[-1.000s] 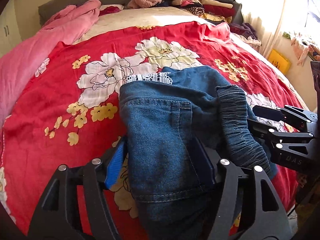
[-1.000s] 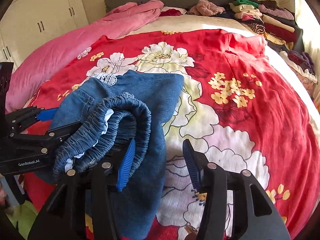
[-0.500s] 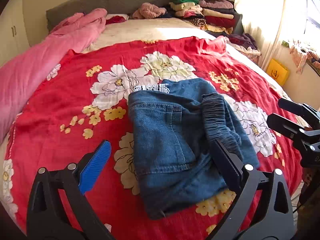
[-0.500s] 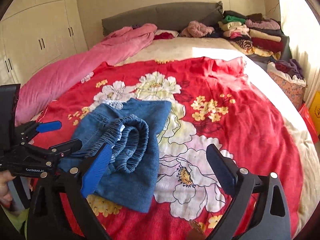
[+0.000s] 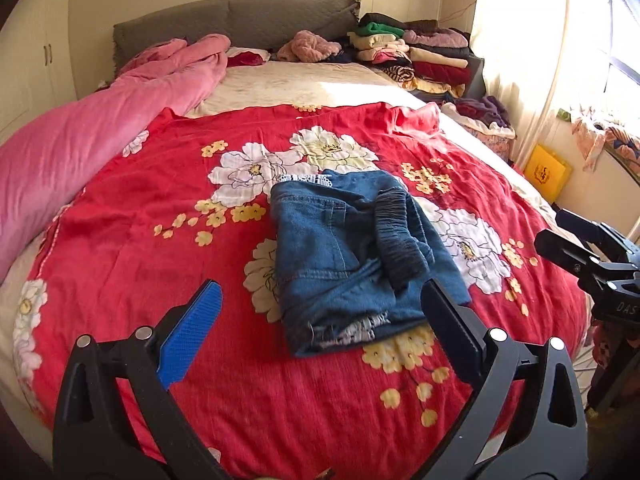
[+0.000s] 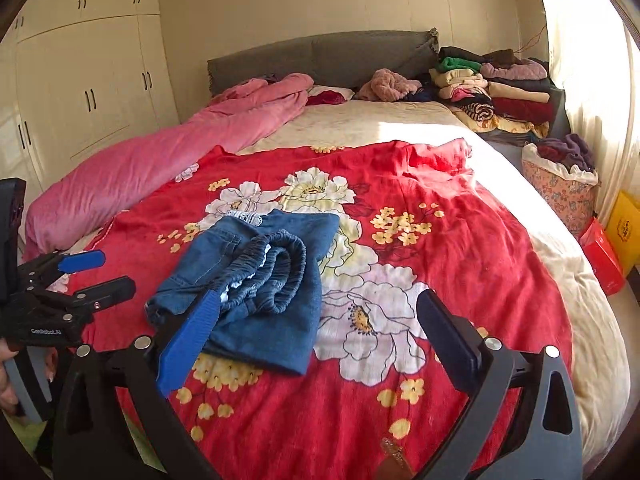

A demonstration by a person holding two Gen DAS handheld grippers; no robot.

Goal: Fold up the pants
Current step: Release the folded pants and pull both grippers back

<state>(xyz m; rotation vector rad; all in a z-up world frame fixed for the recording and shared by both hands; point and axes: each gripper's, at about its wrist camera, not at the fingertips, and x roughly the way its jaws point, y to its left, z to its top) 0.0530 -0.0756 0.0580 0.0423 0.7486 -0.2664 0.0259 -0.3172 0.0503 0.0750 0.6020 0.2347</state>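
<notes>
Pants [image 5: 360, 256] lie folded into a blue denim bundle on the red flowered blanket [image 5: 168, 240], near the foot of the bed and in front of both my tools. My left gripper [image 5: 320, 320] hangs above the blanket with its jaws spread wide, nothing between them; the blue pad [image 5: 190, 334] sits left of the bundle and the dark finger lines up with its right lower corner, though I cannot tell whether it touches the cloth. My right gripper [image 6: 320, 328] is likewise wide apart and holds nothing; its blue pad [image 6: 188, 346] overlaps the near left edge of the bundle in that view, and the other finger hangs over a white flower on the blanket. Seen from the right wrist, the gathered elastic waistband [image 6: 276, 276] lies curled on top of the bundle, and a strip of white lace [image 6: 244, 217] peeks out at the far edge. A frayed hem [image 5: 352, 330] shows at the near edge in the left view. A pink quilt [image 6: 168, 160] runs along the left side of the bed up to the grey headboard [image 6: 320, 56]. Stacked folded clothes [image 6: 496, 88] sit at the far right corner. Cream wardrobe doors [image 6: 80, 92] stand to the left, and a flowered basket [image 6: 560, 188] of clothes stands beside the bed on the right.
</notes>
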